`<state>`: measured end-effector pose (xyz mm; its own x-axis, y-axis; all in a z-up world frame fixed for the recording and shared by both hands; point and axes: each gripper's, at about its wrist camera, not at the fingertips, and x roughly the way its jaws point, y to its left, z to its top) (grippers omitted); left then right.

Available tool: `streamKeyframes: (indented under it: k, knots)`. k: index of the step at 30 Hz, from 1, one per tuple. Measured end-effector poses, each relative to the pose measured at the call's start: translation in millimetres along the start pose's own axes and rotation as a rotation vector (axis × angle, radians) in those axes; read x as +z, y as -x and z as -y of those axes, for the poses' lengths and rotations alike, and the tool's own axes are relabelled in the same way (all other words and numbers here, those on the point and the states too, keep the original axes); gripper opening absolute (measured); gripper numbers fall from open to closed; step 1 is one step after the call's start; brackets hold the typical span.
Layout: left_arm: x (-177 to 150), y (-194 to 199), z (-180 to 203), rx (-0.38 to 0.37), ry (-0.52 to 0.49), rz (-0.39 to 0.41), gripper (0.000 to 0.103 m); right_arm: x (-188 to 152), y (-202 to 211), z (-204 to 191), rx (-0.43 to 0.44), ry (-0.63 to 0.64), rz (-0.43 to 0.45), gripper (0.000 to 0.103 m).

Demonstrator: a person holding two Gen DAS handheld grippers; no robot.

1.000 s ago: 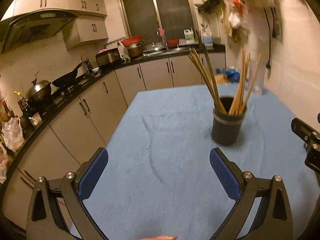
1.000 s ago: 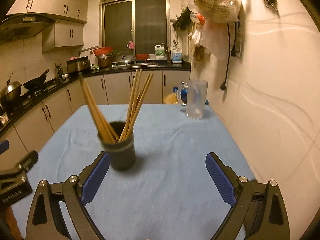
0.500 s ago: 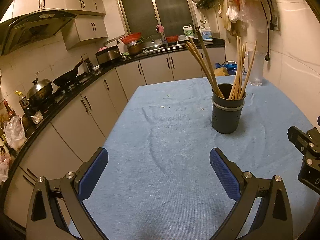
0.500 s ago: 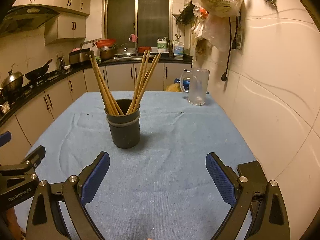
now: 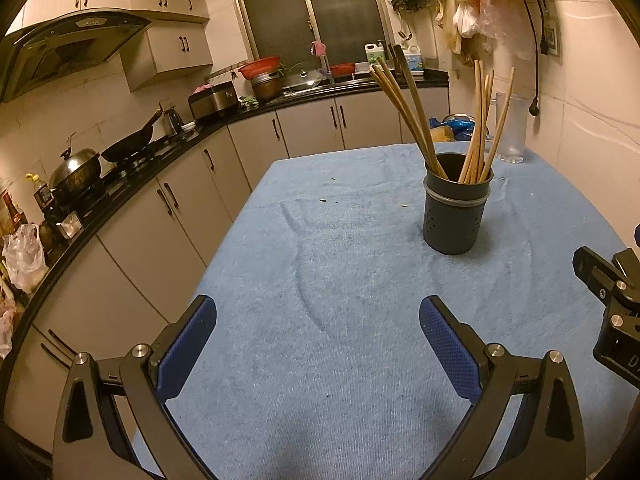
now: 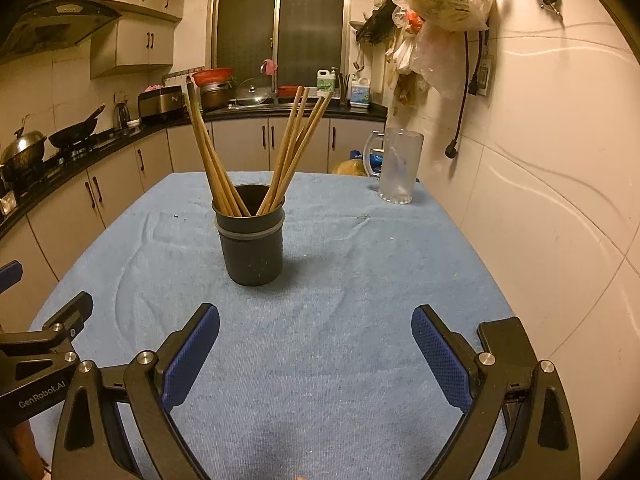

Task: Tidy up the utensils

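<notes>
A dark round utensil holder [image 5: 455, 216] stands upright on the blue cloth of the table [image 5: 340, 280]; it also shows in the right wrist view [image 6: 251, 240]. Several wooden chopsticks [image 5: 412, 116] stand in it, fanned left and right; they show in the right wrist view too [image 6: 296, 152]. My left gripper [image 5: 316, 344] is open and empty, near the table's front edge, left of the holder. My right gripper [image 6: 316, 352] is open and empty, in front of the holder.
A clear plastic jug [image 6: 398, 170] stands at the table's far right by the tiled wall [image 6: 540, 160]. Kitchen counter and cabinets [image 5: 160, 200] run along the left, with a wok and a pot. Bags [image 6: 436, 4] hang on the wall above.
Both grippers have drawn back and steadied; the holder now looks farther off and sharp. Both stay open and empty.
</notes>
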<state>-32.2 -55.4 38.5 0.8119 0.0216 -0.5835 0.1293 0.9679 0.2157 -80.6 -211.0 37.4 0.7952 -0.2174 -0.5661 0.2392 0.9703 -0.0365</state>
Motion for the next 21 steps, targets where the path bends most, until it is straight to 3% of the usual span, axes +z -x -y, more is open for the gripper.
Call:
streamKeyframes:
  k: [21]
  knots:
    - [-9, 45, -4, -0.004, 0.019, 0.054, 0.101, -8, 46, 3, -0.012, -0.002, 0.068, 0.099]
